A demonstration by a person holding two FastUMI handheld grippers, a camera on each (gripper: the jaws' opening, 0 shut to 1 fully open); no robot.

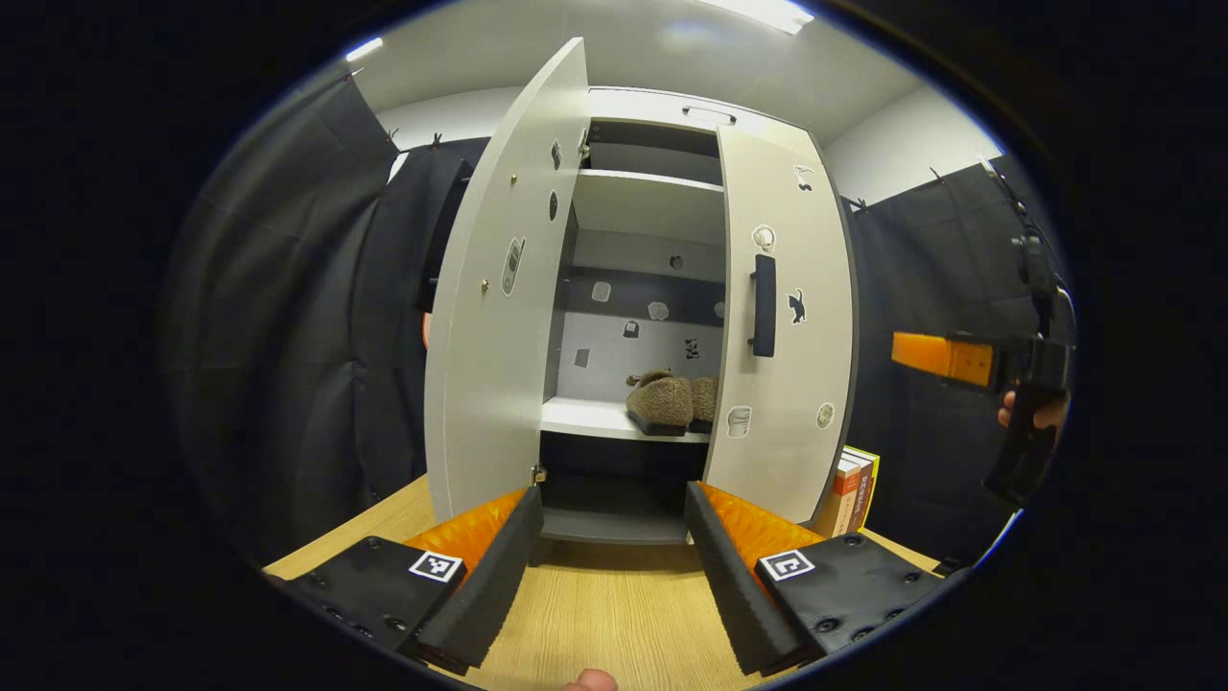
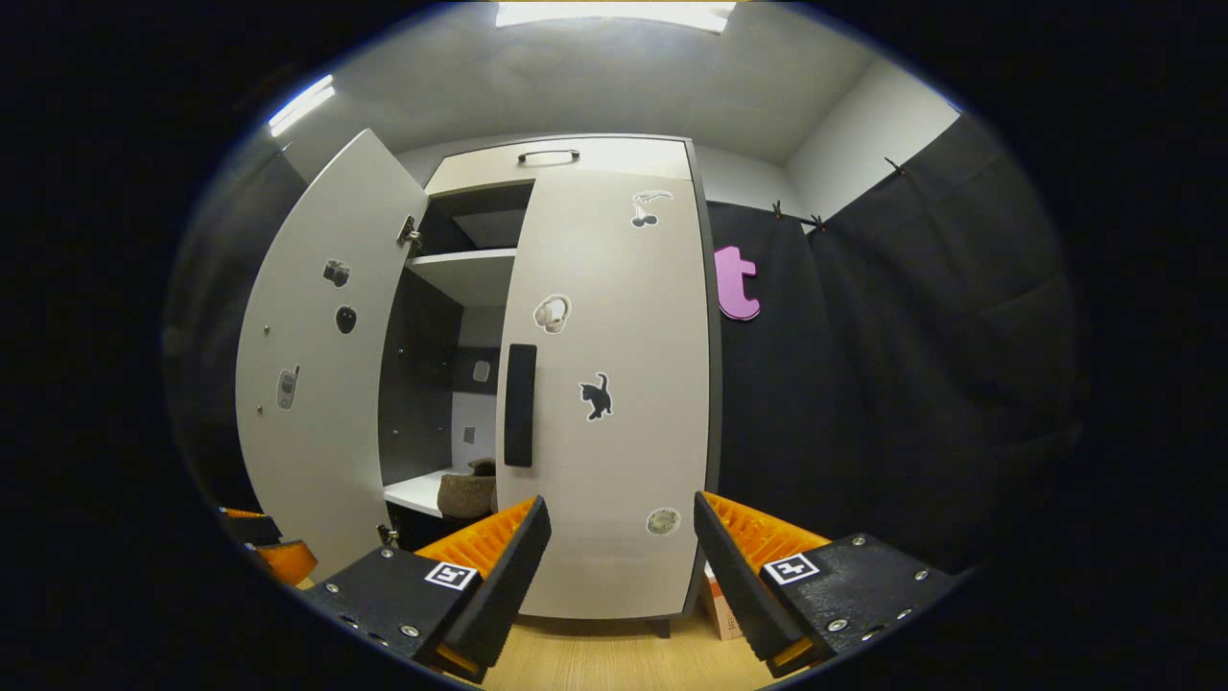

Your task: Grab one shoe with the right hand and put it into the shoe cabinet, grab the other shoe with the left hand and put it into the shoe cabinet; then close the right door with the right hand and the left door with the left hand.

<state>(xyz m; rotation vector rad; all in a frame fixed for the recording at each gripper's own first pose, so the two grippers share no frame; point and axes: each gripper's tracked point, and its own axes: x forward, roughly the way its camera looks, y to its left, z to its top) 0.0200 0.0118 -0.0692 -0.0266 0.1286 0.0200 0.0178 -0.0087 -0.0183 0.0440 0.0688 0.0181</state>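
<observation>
Two brown fuzzy shoes (image 1: 662, 398) sit side by side on the white middle shelf of the grey shoe cabinet (image 1: 652, 206). Its left door (image 1: 499, 307) stands wide open. The right door (image 1: 782, 326), with a black handle (image 1: 764, 305), is swung most of the way over the opening. My left gripper (image 1: 614, 504) is open and empty, level with the cabinet's foot. My right gripper (image 2: 622, 509) is open and empty, facing the right door (image 2: 609, 384) close up; one shoe (image 2: 467, 494) peeks past that door's edge. The right gripper (image 1: 945, 357) is also held off to the right by a hand.
The cabinet stands on a wooden tabletop (image 1: 595, 614). Books (image 1: 849, 489) lean beside the cabinet's right side. Black cloth walls close in left and right. The left gripper's orange finger (image 2: 273, 552) shows low by the open left door (image 2: 307, 374).
</observation>
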